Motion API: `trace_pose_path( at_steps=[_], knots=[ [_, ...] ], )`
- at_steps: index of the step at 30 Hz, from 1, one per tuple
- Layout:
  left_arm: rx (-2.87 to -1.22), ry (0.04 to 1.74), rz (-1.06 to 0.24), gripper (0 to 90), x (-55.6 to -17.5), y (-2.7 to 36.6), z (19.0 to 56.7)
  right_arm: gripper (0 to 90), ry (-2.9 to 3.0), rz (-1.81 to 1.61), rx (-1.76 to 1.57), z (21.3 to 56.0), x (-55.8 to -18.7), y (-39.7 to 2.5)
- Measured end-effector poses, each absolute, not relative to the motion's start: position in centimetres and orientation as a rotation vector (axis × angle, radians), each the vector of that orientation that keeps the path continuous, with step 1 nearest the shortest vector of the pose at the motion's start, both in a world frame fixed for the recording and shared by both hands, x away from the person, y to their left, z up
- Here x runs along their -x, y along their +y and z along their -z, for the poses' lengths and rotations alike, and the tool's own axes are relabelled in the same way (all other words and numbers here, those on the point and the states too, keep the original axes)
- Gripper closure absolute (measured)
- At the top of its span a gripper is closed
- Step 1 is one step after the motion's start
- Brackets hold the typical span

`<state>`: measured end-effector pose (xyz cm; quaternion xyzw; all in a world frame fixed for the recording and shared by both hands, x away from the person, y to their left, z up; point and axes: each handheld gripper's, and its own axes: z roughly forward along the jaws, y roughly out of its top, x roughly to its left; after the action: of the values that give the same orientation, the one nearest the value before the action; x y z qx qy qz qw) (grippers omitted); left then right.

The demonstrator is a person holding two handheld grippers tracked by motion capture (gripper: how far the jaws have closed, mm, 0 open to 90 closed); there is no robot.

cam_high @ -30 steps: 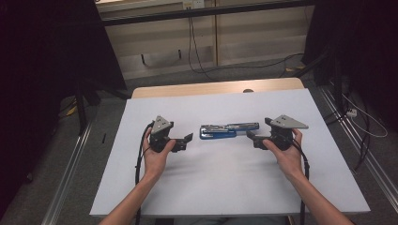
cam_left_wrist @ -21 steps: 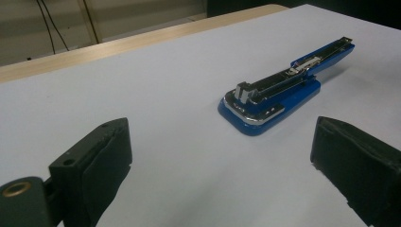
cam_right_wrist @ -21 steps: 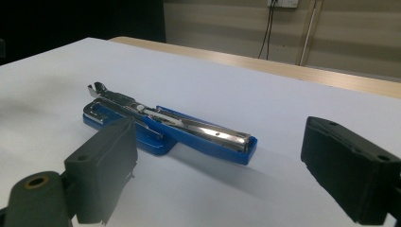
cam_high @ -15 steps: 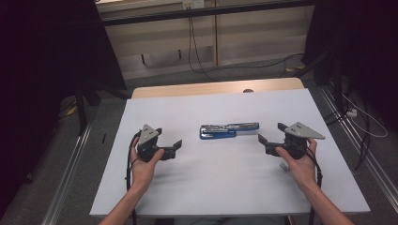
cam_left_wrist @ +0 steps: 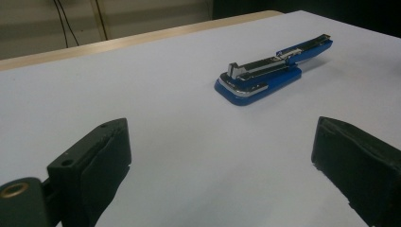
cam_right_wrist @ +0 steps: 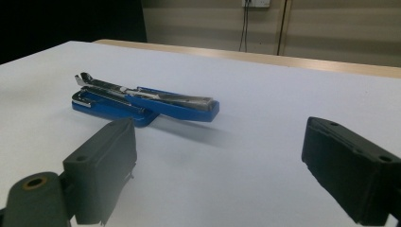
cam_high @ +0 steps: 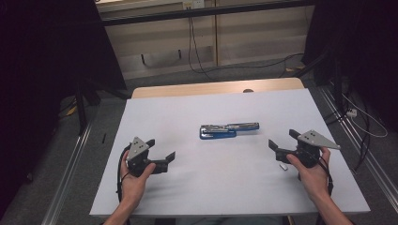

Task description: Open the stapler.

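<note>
A blue stapler [cam_high: 228, 130] lies swung open on the white table [cam_high: 211, 187], its metal magazine bared, free of both grippers. My left gripper [cam_high: 161, 149] rests low on the table to the stapler's front left, open and holding nothing. In the left gripper view the stapler [cam_left_wrist: 272, 71] lies well beyond the spread jaws of that gripper [cam_left_wrist: 222, 142]. My right gripper [cam_high: 282, 139] sits to the stapler's front right, also open and holding nothing. The right gripper view has the stapler [cam_right_wrist: 146, 101] ahead and left of that gripper [cam_right_wrist: 220, 142].
A small pale piece [cam_high: 283, 166] lies on the table just below the right gripper. A bare wooden strip [cam_high: 211, 88] runs along the table's far edge. Cables and metal rails lie on the floor around the table.
Both hands have pulled back toward the near edge and apart, away from the stapler. The stapler stays in the same place on the table.
</note>
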<state>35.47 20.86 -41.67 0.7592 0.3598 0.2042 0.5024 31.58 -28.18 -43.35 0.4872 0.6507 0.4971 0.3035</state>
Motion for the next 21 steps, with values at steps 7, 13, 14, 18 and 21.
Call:
trace_pose_path(
  at_steps=[7, 13, 14, 18, 21],
  knots=[
    [-1.798, 0.895, -0.506, 5.7, -34.1, 22.7, 41.7, 10.3, 1.686, -1.310, -1.307, 43.2, -30.2, -28.8],
    [-1.781, 0.919, -0.524, 5.7, -32.5, 23.5, 41.8, 9.2, 1.689, -1.304, -1.313, 43.2, -28.3, -29.1],
    [-1.781, 0.919, -0.524, 5.7, -32.5, 23.5, 41.8, 9.2, 1.689, -1.304, -1.313, 43.2, -28.3, -29.1],
    [-1.791, 0.915, -0.520, 5.7, -31.6, 23.9, 41.7, 8.1, 1.702, -1.298, -1.327, 43.3, -26.9, -29.5],
    [-1.793, 0.918, -0.531, 5.7, -31.7, 24.0, 41.7, 8.3, 1.695, -1.313, -1.309, 43.2, -26.7, -29.5]
  ],
)
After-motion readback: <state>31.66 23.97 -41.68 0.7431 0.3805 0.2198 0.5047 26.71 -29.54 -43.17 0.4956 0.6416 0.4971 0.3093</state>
